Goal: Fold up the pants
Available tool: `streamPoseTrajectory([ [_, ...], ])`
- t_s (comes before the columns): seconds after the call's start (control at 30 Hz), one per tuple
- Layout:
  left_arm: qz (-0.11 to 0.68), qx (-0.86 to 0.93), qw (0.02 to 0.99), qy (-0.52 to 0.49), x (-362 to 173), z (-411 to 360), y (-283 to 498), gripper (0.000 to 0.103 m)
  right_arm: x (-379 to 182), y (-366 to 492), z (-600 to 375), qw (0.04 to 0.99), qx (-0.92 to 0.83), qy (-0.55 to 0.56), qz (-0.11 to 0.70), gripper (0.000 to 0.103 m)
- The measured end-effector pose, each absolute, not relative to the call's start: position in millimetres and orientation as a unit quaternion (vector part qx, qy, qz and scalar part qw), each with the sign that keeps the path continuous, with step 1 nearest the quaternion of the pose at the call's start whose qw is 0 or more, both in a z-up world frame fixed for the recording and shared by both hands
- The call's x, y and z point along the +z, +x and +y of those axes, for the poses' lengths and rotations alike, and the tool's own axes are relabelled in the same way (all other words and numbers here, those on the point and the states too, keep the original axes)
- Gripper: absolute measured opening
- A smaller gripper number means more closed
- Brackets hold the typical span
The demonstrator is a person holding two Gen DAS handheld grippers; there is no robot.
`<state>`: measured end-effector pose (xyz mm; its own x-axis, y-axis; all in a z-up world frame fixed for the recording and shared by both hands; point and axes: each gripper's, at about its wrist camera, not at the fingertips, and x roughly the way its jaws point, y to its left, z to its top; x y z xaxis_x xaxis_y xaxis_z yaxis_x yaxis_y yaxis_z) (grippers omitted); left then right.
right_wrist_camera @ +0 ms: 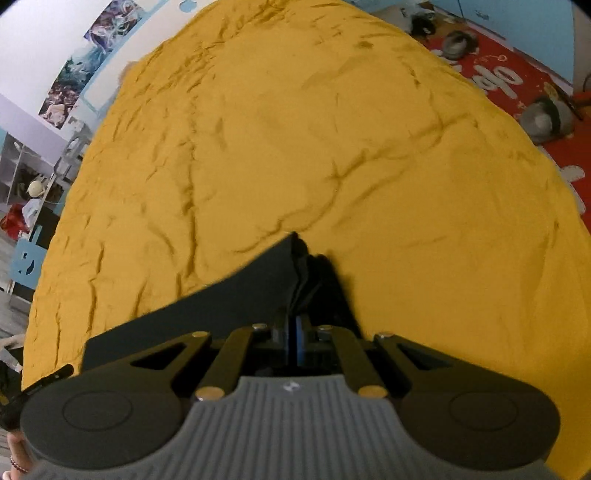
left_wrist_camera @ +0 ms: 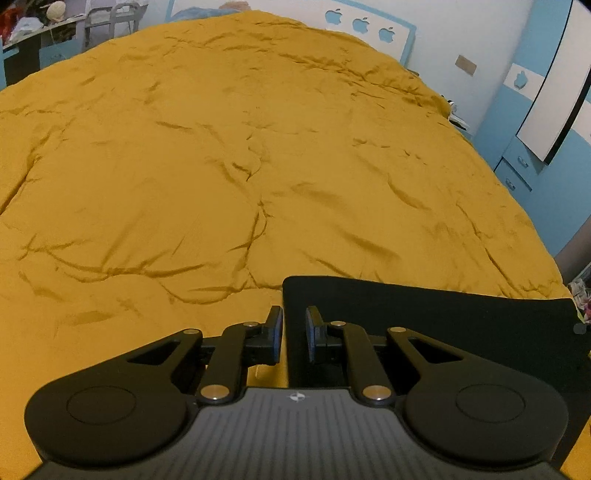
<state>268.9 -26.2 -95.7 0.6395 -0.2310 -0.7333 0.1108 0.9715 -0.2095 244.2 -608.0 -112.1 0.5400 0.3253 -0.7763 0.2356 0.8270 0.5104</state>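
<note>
Left gripper [left_wrist_camera: 294,330], nearest in its own view: fingers standing a little apart, blue pads [left_wrist_camera: 276,336] facing each other, straddling the left edge of the black pants [left_wrist_camera: 424,317] without visibly pressing on it. Pants lying flat as a dark slab at the near edge of the bed, spreading rightward from the fingertips. Right gripper [right_wrist_camera: 295,343], nearest in the other view: fingers drawn fully together, clamping a bunched fold of the same black pants [right_wrist_camera: 236,291], cloth rising to a point just past the tips and trailing down to the left. Part of a hand [right_wrist_camera: 14,458] showing at the lower left corner of the right wrist view, gripping the tool. Mustard-yellow bedspread [left_wrist_camera: 221,166] covering the whole working surface, heavily creased, filling most of both views. Beyond the bed, left wrist view: white-and-blue headboard with apple-shaped cutouts [left_wrist_camera: 360,24], blue drawers [left_wrist_camera: 517,170] and a white panel on the right, a cluttered desk and a grey chair [left_wrist_camera: 110,22] at upper left. Beyond the bed, right wrist view: red rug [right_wrist_camera: 524,85] with white lettering and grey slippers on the floor at upper right, posters [right_wrist_camera: 85,62] on the pale wall at upper left, shelving below them.
</note>
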Motion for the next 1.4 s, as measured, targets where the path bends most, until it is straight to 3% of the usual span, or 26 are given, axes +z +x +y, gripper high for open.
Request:
streamPoseTrajectory([
  [0.13, 0.411, -0.096, 0.904, -0.068, -94.9, -27.1, 277.7, 0.014, -113.6, 242.2, -610.2, 0.833, 0.005, 0.247, 0.495, 0.000],
  [0.2, 0.406, -0.098, 0.906, -0.069, -91.9, -24.8, 279.4, 0.014, -103.5, 239.5, -604.0, 0.844, -0.029, 0.190, 0.501, 0.005],
  [0.4, 0.403, -0.126, 0.905, -0.049, -94.7, -40.0, 292.2, 0.010, -66.2, 224.5, -572.5, 0.889, 0.026, 0.148, 0.433, 0.005],
  [0.7, 0.429, -0.084, 0.898, 0.058, -136.9, -56.6, 314.0, 0.004, -124.3, 226.3, -568.3, 0.879, -0.017, 0.120, 0.462, 0.000],
  [1.07, 0.413, -0.144, 0.899, 0.037, -73.4, -33.1, 234.8, 0.004, -77.9, 178.3, -533.4, 0.908, 0.007, 0.099, 0.408, 0.003],
  [1.17, 0.412, -0.157, 0.896, 0.054, -62.2, -27.0, 197.6, 0.009, -78.6, 162.9, -506.4, 0.906, 0.031, 0.102, 0.410, 0.009],
  [1.23, 0.411, -0.166, 0.894, 0.073, -59.4, -27.3, 177.2, 0.019, -78.2, 146.5, -486.5, 0.907, 0.047, 0.100, 0.406, 0.020],
  [1.27, 0.410, -0.171, 0.892, 0.086, -58.6, -26.2, 167.2, 0.022, -77.2, 137.5, -476.8, 0.909, 0.051, 0.093, 0.403, 0.022],
  [1.33, 0.407, -0.181, 0.889, 0.109, -61.1, -29.4, 149.2, 0.039, -77.3, 121.8, -458.2, 0.913, 0.056, 0.081, 0.396, 0.023],
  [1.4, 0.402, -0.187, 0.887, 0.128, -67.3, -33.0, 132.8, 0.046, -80.7, 108.6, -445.8, 0.914, 0.054, 0.085, 0.393, 0.023],
])
